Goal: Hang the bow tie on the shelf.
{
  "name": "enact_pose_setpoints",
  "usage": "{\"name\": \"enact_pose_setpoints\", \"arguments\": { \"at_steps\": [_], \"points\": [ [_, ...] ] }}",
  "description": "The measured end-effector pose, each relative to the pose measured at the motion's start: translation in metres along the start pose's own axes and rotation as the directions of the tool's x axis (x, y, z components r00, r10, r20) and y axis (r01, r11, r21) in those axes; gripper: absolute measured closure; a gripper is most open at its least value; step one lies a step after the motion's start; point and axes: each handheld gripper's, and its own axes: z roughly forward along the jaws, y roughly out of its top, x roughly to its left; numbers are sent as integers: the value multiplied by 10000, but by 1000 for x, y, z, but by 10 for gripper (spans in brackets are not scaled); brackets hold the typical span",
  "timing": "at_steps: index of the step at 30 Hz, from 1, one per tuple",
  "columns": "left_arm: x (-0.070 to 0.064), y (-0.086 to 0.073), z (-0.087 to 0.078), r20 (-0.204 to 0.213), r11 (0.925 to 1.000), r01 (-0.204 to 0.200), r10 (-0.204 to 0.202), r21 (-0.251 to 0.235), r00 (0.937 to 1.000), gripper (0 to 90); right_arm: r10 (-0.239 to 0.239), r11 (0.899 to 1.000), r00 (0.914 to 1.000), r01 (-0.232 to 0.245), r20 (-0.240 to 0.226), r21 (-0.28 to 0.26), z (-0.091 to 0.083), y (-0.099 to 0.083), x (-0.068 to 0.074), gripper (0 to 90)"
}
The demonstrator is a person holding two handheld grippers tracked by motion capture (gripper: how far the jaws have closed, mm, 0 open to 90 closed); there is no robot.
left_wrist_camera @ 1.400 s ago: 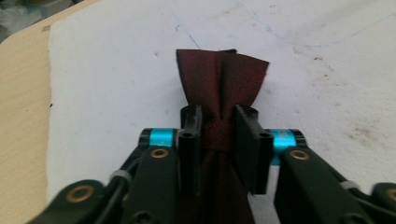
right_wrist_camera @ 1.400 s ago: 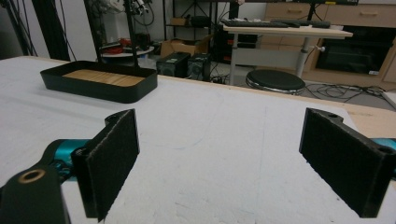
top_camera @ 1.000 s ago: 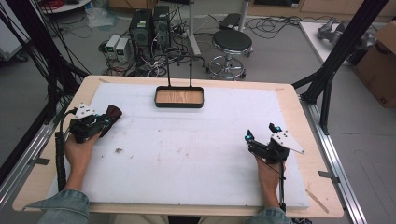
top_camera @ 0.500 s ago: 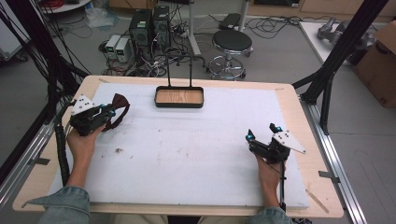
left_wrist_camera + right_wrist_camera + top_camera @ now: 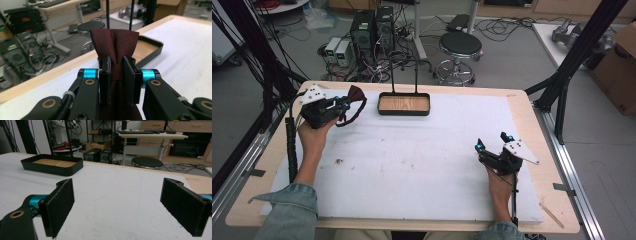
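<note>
Above the tabletop's (image 5: 422, 165) far-left corner, the left gripper (image 5: 116, 75) pinches a dark red bow tie (image 5: 114, 45) at its knot, just left of a black tray (image 5: 404, 104). The right gripper's (image 5: 493, 146) fingers (image 5: 60, 206) stand spread wide.

Bow tie (image 5: 113, 47) dark maroon, faint speckled weave; jaws black with cyan collars; left gripper (image 5: 343, 103) black body, white top plate; tray (image 5: 404, 104) black rim, light wood-grain floor; mat (image 5: 422, 160) white, small dark specks lower left; table (image 5: 532, 115) pale wood edge; sleeve (image 5: 289, 210) blue denim
</note>
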Motion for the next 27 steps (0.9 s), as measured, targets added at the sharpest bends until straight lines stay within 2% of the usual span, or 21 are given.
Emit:
{"name": "enact_pose_setpoints", "arguments": {
  "at_steps": [3, 5, 6, 8, 10, 17, 21, 23, 25, 27],
  "points": [
    [2, 5, 7, 222, 9998, 117, -114, -138, 9997, 761, -87, 10000, 10000, 87, -1, -21, 1, 0, 0, 112],
    [6, 12, 16, 536, 9986, 352, -330, -388, 9980, 761, -96, 10000, 9999, 96, 30, 24, 1, 0, 0, 112],
    [6, 12, 16, 536, 9986, 352, -330, -388, 9980, 760, -34, 10000, 10000, 34, 24, 53, 1, 0, 1, 112],
    [8, 21, 23, 896, 9971, 502, -449, -577, 9950, 761, -62, 10000, 10000, 62, 28, 65, 1, 0, 1, 112],
    [8, 27, 27, 1049, 9962, 496, -420, -715, 9936, 760, -60, 10000, 10000, 60, 29, 72, 1, 0, 1, 112],
    [9, 42, 41, 1249, 9928, 656, -529, -1000, 9908, 761, -36, 10000, 10000, 36, -23, 82, 1, 0, 1, 112],
    [12, 48, 51, 1297, 9863, 916, -738, -1370, 9888, 760, -101, 9999, 9999, 101, -36, 35, 2, 0, -1, 112],
    [14, 51, 56, 1310, 9845, 1094, -915, -1371, 9872, 760, -75, 10000, 10000, 75, -52, 40, 2, 0, -1, 112],
    [18, 53, 64, 1325, 9785, 1389, -1190, -1526, 9840, 761, -65, 10000, 10000, 66, -63, 41, 2, 0, -1, 112],
    [20, 54, 65, 1303, 9765, 1435, -1231, -1605, 9838, 760, -56, 10000, 10000, 56, -70, 48, 2, 0, -1, 112]
  ]
}}
